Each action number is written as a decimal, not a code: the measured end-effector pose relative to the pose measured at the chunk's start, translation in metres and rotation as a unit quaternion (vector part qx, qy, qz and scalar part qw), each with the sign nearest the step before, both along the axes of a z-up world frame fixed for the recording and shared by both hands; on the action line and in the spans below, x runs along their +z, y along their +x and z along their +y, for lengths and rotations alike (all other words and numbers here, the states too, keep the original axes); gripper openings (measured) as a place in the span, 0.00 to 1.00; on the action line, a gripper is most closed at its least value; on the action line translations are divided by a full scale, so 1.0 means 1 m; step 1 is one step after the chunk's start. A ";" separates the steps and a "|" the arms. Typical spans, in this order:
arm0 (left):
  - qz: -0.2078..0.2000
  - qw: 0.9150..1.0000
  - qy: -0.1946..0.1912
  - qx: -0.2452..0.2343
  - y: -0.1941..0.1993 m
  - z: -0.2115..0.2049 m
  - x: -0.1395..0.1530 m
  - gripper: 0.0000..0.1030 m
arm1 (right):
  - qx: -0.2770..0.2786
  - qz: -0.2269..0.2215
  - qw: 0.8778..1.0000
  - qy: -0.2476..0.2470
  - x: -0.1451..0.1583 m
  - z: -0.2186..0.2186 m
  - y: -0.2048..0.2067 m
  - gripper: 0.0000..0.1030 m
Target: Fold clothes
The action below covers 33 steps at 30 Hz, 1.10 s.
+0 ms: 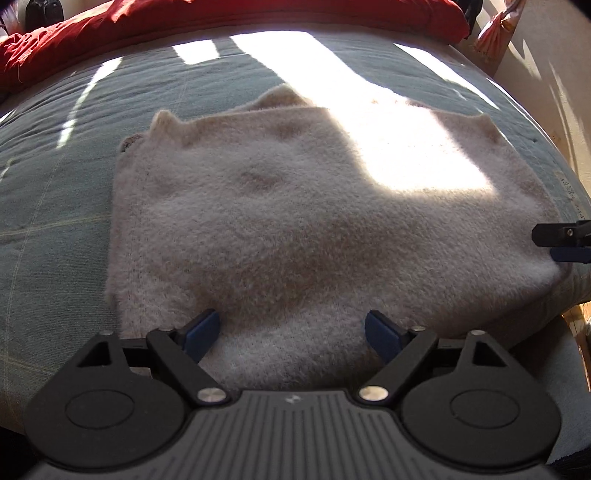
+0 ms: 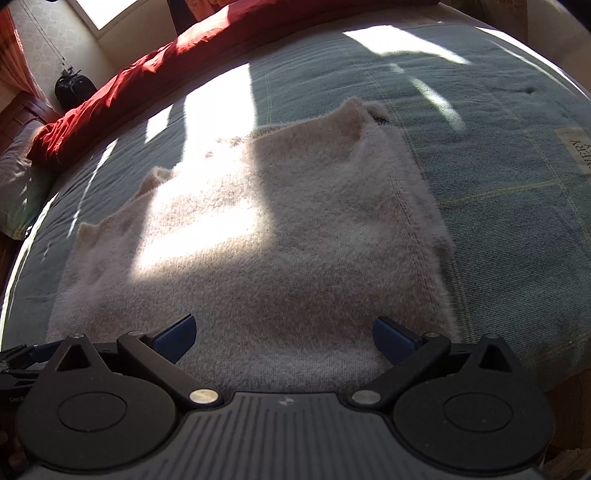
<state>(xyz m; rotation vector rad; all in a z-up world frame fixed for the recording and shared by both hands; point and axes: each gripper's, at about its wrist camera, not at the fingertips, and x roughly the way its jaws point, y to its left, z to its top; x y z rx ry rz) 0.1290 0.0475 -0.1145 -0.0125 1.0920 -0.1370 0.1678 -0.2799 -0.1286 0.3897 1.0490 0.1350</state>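
Fuzzy knit sweater [image 1: 295,229] on the bed [image 1: 55,221] looks soft and limp; we hold left tongs [image 1: 291,332] and right tongs [image 2: 284,336] wide open, empty, over its near hem, our best grip.

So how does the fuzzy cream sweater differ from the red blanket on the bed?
The cream sweater lies spread flat mid-bed, just ahead of both tongs; the red blanket is bunched in a ridge along the far edge. The sweater looks fluffy and pale, the blanket smooth and deep red. Both rest on the grey-green bedcover and catch window light.
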 end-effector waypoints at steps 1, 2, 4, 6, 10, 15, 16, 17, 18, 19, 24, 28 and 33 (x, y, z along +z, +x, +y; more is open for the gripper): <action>-0.001 1.000 -0.003 -0.001 -0.003 0.001 0.003 0.84 | -0.004 0.001 1.000 0.014 0.000 -0.004 -0.001 1.00; -0.002 1.000 -0.006 -0.002 -0.005 0.003 0.006 0.84 | -0.009 0.002 0.999 0.031 0.001 -0.007 -0.001 1.00; -0.007 1.000 -0.007 -0.009 -0.009 0.003 0.014 0.84 | -0.011 0.006 0.997 0.078 0.002 -0.010 0.001 1.00; -0.022 1.000 0.002 -0.021 -0.012 0.001 0.022 0.84 | -0.003 0.013 0.989 0.144 0.002 -0.010 0.006 1.00; -0.007 1.000 0.002 -0.022 -0.007 0.002 0.015 0.87 | 0.025 0.010 0.985 0.169 0.005 0.012 0.014 1.00; 0.032 0.999 0.008 -0.025 -0.021 0.005 -0.002 0.86 | 0.040 0.020 0.990 0.134 0.004 0.022 0.012 1.00; 0.029 0.999 0.008 -0.033 -0.023 0.006 0.003 0.86 | 0.035 0.021 0.990 0.134 0.004 0.019 0.011 1.00; 0.025 0.999 0.008 -0.041 -0.026 0.007 0.008 0.86 | 0.029 0.021 0.990 0.136 0.003 0.015 0.011 1.00; 0.015 0.999 0.004 -0.034 -0.026 0.012 0.014 0.86 | 0.023 0.022 0.990 0.137 0.003 0.011 0.010 1.00; 0.004 1.000 0.001 -0.027 -0.025 0.017 0.020 0.86 | 0.017 0.019 0.990 0.140 0.004 0.008 0.010 1.00; -0.035 0.997 -0.039 0.056 -0.012 0.072 0.038 0.59 | 0.004 0.009 0.989 0.150 0.009 -0.007 0.010 1.00; -0.012 0.993 -0.075 0.085 0.000 0.105 0.031 0.42 | 0.002 0.008 0.989 0.151 0.010 -0.013 0.006 1.00; 0.040 0.990 -0.106 0.084 0.003 0.111 0.003 0.42 | -0.002 0.018 0.988 0.151 0.007 -0.011 0.008 1.00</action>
